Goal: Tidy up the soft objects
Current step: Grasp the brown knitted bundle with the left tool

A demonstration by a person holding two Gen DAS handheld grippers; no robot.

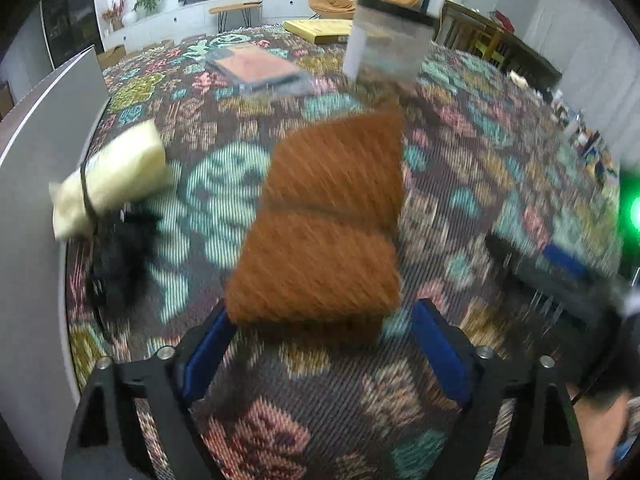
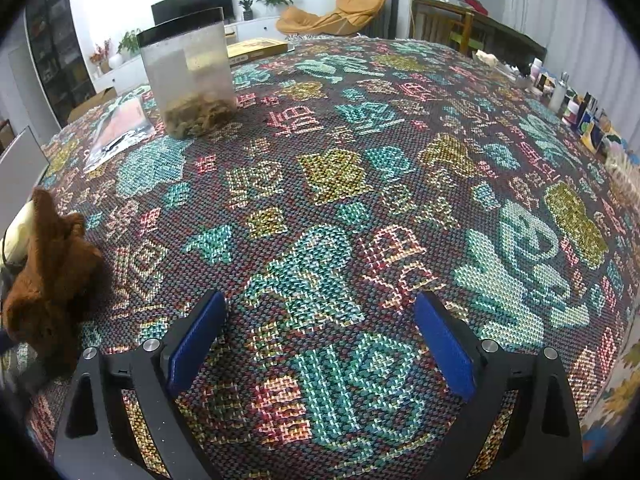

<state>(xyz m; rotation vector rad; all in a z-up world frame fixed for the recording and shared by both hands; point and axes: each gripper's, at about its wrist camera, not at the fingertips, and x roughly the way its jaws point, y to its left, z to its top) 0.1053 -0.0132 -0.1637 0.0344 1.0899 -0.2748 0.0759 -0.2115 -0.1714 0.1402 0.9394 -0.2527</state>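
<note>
In the left wrist view a folded brown fuzzy cloth (image 1: 324,224), tied with a dark band, lies on the patterned tablecloth just beyond my open left gripper (image 1: 320,352); its near edge sits between the blue pads (image 1: 204,356), apart from them. A cream folded cloth (image 1: 112,176) with a dark band and a black fluffy item (image 1: 120,256) lie at the left. In the right wrist view my right gripper (image 2: 320,344) is open and empty over the tablecloth. The brown cloth (image 2: 52,276) shows at the far left.
A clear plastic container (image 2: 192,80) with brownish material at its bottom stands at the back. A flat plastic packet (image 2: 120,128) lies beside it. A white panel (image 1: 36,160) borders the left edge. Bottles and small boxes (image 2: 572,100) line the right side.
</note>
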